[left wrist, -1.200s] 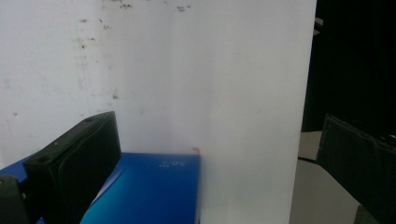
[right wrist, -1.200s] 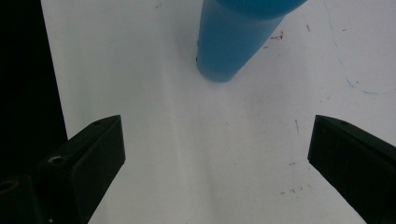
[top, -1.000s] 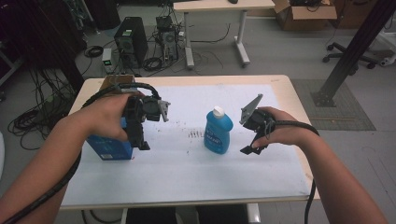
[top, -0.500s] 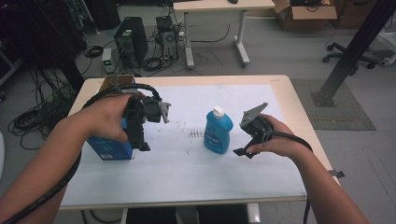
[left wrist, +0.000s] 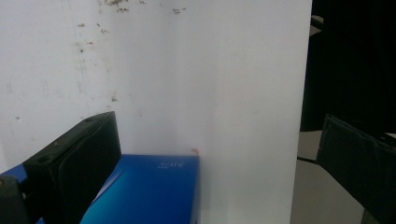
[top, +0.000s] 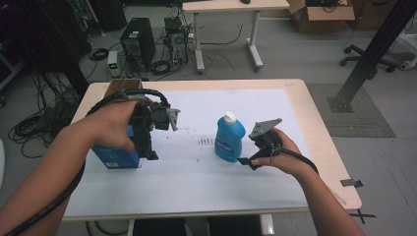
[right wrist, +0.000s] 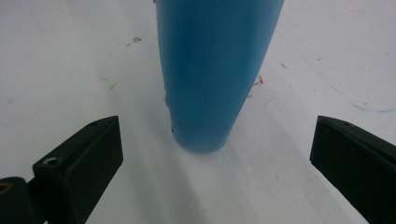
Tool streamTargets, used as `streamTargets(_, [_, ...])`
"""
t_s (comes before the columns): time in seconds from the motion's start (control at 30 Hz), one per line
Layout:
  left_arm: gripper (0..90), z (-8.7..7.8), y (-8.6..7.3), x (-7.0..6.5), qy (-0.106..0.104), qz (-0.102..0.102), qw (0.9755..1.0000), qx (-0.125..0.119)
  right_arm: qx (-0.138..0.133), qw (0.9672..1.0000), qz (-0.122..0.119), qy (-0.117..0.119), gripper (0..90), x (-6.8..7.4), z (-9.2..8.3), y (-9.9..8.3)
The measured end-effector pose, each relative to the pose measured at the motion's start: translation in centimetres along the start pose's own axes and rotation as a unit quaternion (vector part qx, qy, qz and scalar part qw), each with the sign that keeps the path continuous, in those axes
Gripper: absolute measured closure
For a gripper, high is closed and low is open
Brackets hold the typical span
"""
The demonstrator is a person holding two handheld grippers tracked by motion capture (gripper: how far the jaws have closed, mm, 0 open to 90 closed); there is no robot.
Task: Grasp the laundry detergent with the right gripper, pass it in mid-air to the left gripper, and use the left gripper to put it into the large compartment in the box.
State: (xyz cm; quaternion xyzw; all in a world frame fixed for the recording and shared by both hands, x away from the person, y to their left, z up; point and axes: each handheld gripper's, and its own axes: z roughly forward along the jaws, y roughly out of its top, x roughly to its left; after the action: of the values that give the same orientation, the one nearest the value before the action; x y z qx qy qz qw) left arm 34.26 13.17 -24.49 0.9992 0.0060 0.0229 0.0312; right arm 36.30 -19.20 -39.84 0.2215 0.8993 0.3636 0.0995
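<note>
The blue bottle (top: 229, 138) with a white cap stands upright on the white-covered desk (top: 196, 182), straight ahead of the right tool (top: 253, 160) and just beyond its tips. In the right gripper view the bottle (right wrist: 215, 70) sits centred between the two jaws, which are spread wide and touch nothing. The left tool (top: 147, 147) hangs well apart from the bottle, jaws also wide and holding nothing, directly above a blue box (left wrist: 149, 191) lying on the desk beneath it.
</note>
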Motion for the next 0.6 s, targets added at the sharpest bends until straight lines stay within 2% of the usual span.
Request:
streamTargets(0.23, [0.2, -0.1, 0.1, -0.1, 0.000, 0.004, 1.0000, 0.001, -0.041, 0.9990, 0.015, 0.004, 1.7, 0.1, 0.9, 0.1])
streamTargets(0.3, [0.2, 0.0, 0.1, 0.0, -0.001, 0.004, 1.0000, 0.002, -0.044, 0.9989, 0.016, 0.003, 2.0, 0.1, 1.0, 0.1])
streamTargets(0.43, [0.2, 0.1, 0.0, -0.1, -0.002, 0.002, 1.0000, 0.003, -0.056, 0.9981, 0.022, -0.005, 1.3, 0.3, 1.5, 0.0])
streamTargets(0.6, [0.2, 0.3, -0.3, -0.2, -0.004, 0.002, 1.0000, 0.005, -0.084, 0.9956, 0.037, -0.016, 1.2, 0.3, 1.8, -0.4])
